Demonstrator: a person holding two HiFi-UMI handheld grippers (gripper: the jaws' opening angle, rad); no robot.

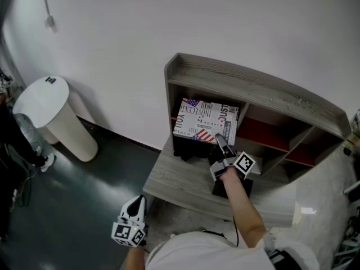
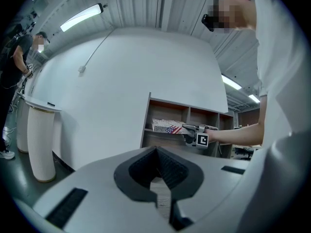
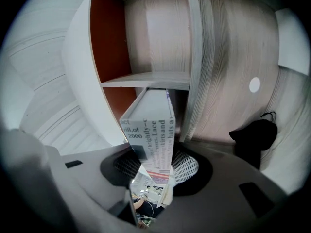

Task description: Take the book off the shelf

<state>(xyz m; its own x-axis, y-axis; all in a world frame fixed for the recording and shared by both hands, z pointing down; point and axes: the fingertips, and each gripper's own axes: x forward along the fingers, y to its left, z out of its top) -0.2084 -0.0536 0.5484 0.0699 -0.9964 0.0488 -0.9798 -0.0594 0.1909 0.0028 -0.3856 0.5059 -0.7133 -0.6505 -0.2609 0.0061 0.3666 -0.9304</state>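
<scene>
holds the book [image 1: 205, 122] with the right gripper [image 1: 221, 144], near the book's lower right corner. in the right gripper view, shows the jaws a part of the way open and pressed on both sides of the book, with its printed edge standing up between the two pads and going away toward the shelf [image 1: 253, 89]. finds the book at the mouth of the leftmost upper compartment, cover with newspaper print and a flag turned up to the head camera, tilted a little, one part of it out in front of the opening; cannot tell how much of it is inside. beside this compartment, to the right, shows more compartments with red back panels. under the book, on the wide lower board of the shelf, sees a black thing [image 1: 188, 151], too dark to name. hangs the left gripper [image 1: 135, 206] low, well apart from the shelf, above the dark floor [image 1: 84, 207]. in the left gripper view, shows its jaws closed together at the tips with nothing between them, pointed toward the shelf and the outstretched right arm. left of the shelf, near the white wall [image 1: 112, 49], stands a tall white bin [image 1: 53, 120]. far at the left edge of the left gripper view, shows a second person [image 2: 19, 57] in dark clothes.
</scene>
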